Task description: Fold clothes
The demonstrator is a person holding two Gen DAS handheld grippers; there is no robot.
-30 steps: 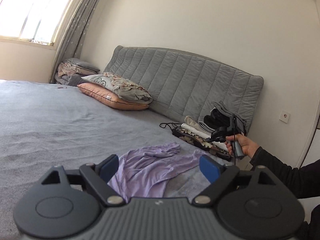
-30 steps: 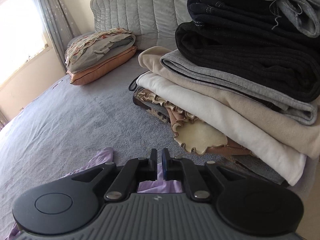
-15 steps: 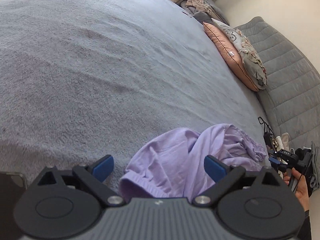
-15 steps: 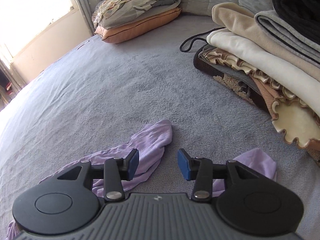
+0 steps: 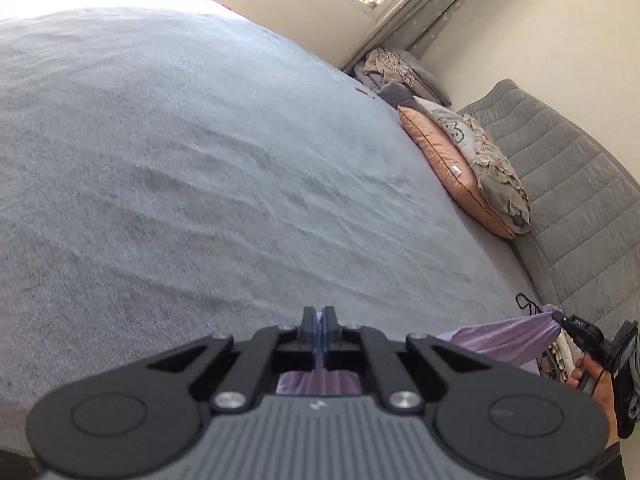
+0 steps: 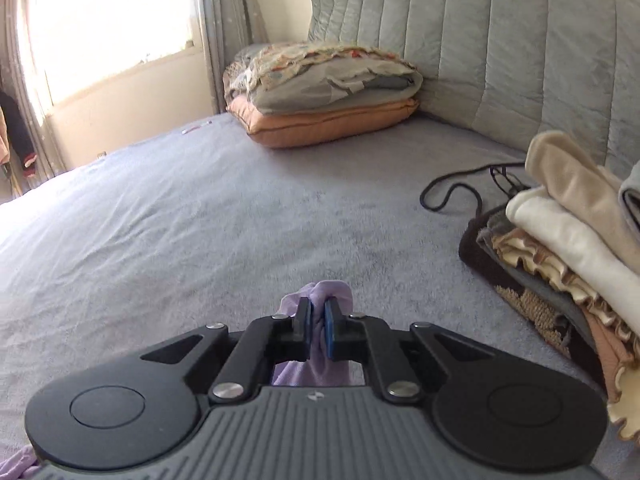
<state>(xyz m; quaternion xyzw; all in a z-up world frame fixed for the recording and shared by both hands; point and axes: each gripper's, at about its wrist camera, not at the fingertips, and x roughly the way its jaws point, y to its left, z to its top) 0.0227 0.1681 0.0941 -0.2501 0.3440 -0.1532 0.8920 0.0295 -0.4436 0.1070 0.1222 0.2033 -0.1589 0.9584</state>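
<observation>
Lilac garment (image 5: 508, 338): strung between both grippers, lifted over the grey bed cover (image 5: 200, 160).
Left gripper (image 5: 319, 334): jaws clamped tight on a thin lilac fold.
Right gripper (image 6: 316, 330): jaws closing, a bunched lilac wad pinched between the blue pads (image 6: 329, 330).
Pillows (image 6: 320, 100): stacked against the quilted headboard (image 6: 500, 40).
Folded pile (image 6: 568, 240): at right, on the bed, just beside the black cord (image 6: 448, 196).

Sunlit window (image 6: 112, 28) beside grey curtains (image 6: 228, 20), cream walls (image 5: 540, 32), quilted grey headboard (image 6: 500, 48).
</observation>
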